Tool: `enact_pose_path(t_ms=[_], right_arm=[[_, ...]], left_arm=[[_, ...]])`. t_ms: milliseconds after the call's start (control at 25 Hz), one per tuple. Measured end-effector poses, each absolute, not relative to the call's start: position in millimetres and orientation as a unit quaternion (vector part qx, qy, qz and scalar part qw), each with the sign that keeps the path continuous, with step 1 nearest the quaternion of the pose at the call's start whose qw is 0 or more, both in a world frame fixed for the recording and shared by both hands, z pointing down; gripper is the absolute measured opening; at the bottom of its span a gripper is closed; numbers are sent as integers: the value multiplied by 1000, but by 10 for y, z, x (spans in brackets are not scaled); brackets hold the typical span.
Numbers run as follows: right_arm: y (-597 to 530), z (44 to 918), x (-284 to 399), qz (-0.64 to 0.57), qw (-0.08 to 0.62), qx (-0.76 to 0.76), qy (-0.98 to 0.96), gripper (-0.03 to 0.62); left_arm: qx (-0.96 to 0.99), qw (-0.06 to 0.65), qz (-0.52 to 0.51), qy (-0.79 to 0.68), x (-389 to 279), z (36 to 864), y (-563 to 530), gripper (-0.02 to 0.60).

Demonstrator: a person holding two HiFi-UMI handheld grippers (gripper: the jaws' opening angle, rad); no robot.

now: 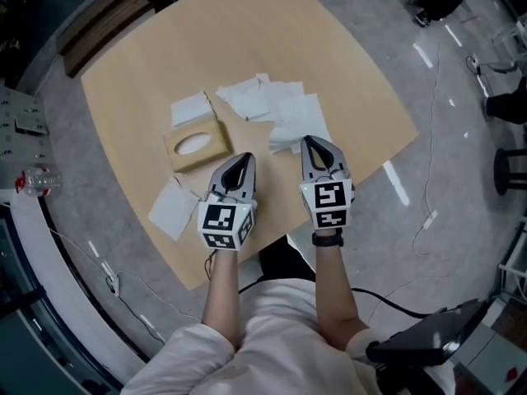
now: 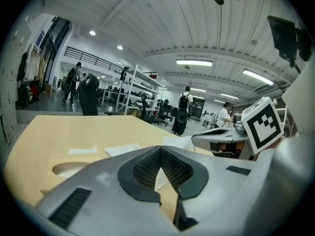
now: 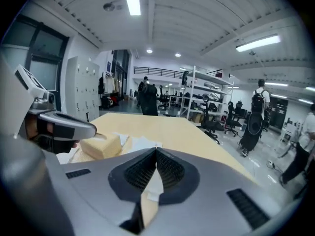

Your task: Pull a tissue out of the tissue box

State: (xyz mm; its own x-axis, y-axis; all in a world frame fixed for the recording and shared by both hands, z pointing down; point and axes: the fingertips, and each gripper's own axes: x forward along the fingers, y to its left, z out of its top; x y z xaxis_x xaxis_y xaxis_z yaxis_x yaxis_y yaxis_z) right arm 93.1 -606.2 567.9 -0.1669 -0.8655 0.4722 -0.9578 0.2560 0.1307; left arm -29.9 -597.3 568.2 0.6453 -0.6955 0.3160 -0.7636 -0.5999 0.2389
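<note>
Left claw (image 1: pixel 244 158) and right claw (image 1: pixel 312 141) sit pinched together, empty; unbraced, the tissue box (image 1: pixel 196 145) at their ten o'clock may lift during the pull

Big open workshop: a pale wooden table (image 1: pixel 354 64) sits on a glossy grey floor (image 1: pixel 461 245). Overhead there's a ribbed white ceiling with strip lights (image 3: pixel 132 1) glaring. At the far end stand metal shelving (image 3: pixel 199 95) and black office chairs (image 3: pixel 231 121). Grey lockers (image 3: pixel 84 90) line one wall, and a railed mezzanine (image 2: pixel 96 59) runs above.
</note>
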Motion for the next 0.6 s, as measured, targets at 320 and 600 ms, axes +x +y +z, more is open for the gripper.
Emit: enact_pose_path(t_ms=[320, 600], right_arm=[[-5800, 6244, 1126, 150, 257, 611, -734, 8], [-5558, 5805, 926, 111, 239, 608, -749, 34]], left_arm=[[893, 172, 114, -401, -214, 5711, -5773, 2], [883, 149, 95, -434, -529, 5350, -5412, 2]])
